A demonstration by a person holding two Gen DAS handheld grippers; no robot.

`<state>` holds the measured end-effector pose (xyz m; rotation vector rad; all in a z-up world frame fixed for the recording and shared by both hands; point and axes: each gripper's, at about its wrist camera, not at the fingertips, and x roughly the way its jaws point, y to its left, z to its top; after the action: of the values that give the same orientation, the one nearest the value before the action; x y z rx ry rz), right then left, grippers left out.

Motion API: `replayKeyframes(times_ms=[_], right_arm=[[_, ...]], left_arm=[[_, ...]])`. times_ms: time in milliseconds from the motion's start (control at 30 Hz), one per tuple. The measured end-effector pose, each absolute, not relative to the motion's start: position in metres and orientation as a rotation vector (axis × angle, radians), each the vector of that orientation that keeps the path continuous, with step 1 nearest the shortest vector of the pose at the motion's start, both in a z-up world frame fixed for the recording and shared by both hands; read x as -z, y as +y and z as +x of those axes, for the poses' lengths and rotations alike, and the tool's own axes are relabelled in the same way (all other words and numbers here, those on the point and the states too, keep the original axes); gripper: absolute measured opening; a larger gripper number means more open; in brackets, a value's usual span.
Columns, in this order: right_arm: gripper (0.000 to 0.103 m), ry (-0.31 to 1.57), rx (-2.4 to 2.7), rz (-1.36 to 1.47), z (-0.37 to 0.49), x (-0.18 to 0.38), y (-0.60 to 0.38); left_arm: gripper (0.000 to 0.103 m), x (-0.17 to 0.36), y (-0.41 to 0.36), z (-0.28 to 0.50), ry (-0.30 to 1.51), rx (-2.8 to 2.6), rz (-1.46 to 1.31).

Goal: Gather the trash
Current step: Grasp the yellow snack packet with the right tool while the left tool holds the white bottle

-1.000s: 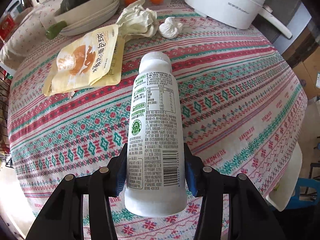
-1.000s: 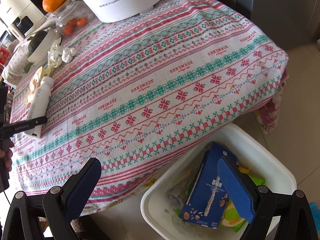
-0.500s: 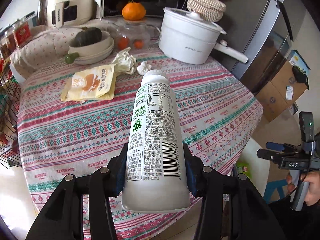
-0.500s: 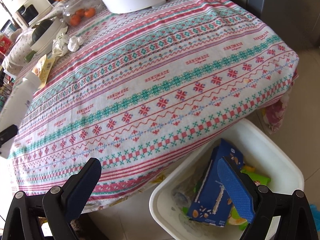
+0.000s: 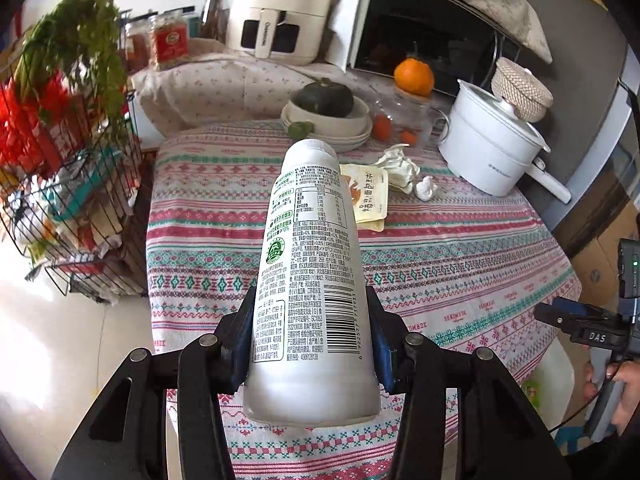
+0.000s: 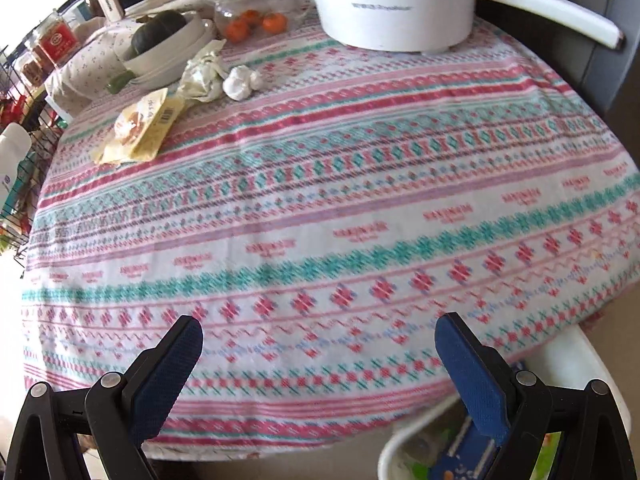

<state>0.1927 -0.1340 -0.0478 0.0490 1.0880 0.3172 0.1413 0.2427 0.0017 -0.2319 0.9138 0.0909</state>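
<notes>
My left gripper (image 5: 310, 336) is shut on a white plastic bottle (image 5: 308, 264) with a printed label, held up off the table near its near edge. The bottle also shows at the left edge of the right wrist view (image 6: 12, 160). A yellow snack wrapper (image 5: 368, 196) (image 6: 140, 128), a crumpled paper (image 5: 398, 166) (image 6: 202, 76) and a small white wad (image 5: 425, 190) (image 6: 242, 82) lie on the patterned tablecloth (image 6: 340, 184). My right gripper (image 6: 318, 354) is open and empty above the table's near edge. A white trash bin (image 6: 600, 372) stands on the floor below it.
A white cooking pot (image 5: 494, 152) (image 6: 392, 4), stacked bowls with a dark squash (image 5: 324, 116), a glass jar with small oranges (image 6: 252, 12), an air fryer (image 5: 276, 8) and an oven (image 5: 424, 28) stand at the back. A wire rack (image 5: 68, 208) stands left of the table.
My left gripper has lifted the bottle off the table and pulled back. My right gripper has swung from over the bin up towards the table.
</notes>
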Motion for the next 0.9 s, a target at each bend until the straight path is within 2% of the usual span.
replayKeyframes(times_ms=[233, 400, 633, 900], right_arm=[[0.095, 1.034, -0.427, 0.073, 0.244, 0.051, -0.042], [0.079, 1.020, -0.521, 0.135, 0.276, 0.059, 0.011], [0.073, 1.007, -0.547, 0.117, 0.313, 0.075, 0.063], [0.051, 1.057, -0.525, 0.164, 0.346, 0.104, 0.094]], left_arm=[[0.051, 0.001, 0.263, 0.150, 0.889, -0.117, -0.248], [0.051, 0.006, 0.271, 0.158, 0.891, -0.127, -0.236], [0.051, 0.013, 0.283, 0.158, 0.909, -0.145, -0.229], [0.051, 0.013, 0.286, 0.159, 0.907, -0.156, -0.232]])
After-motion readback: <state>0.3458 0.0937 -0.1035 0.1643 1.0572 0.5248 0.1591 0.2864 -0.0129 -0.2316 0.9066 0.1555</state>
